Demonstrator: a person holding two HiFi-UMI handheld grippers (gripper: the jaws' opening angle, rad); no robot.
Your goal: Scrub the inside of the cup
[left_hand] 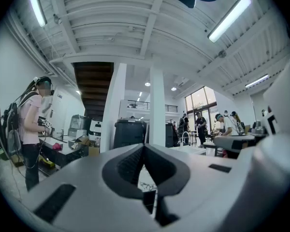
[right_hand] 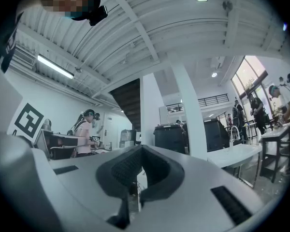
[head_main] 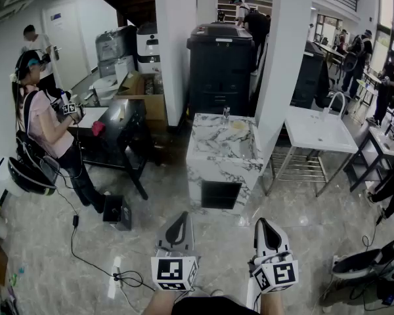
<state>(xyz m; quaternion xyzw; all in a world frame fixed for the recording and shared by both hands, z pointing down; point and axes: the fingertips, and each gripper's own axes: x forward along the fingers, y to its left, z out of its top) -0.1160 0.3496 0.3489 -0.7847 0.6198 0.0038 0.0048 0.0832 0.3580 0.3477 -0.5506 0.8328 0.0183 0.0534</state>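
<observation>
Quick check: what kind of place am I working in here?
Likely an open indoor work hall with practice stations: a marble-patterned counter, a white sink table, and another person working at a black table.

Table (head_main: 213,166) — white marble look, grey veins, smooth. Floor (head_main: 302,238): polished, glossy grey. Left tongs (left_hand: 144,148) and right tongs (right_hand: 141,149) — matt grey plastic; pads (left_hand: 128,166) dark, ribbed.

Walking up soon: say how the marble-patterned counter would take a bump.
The marble-patterned counter is a boxy block sitting flat on the floor, so probably heavy and unlikely to tip or slide. Its hard-looking veined faces likely won't flex.
</observation>
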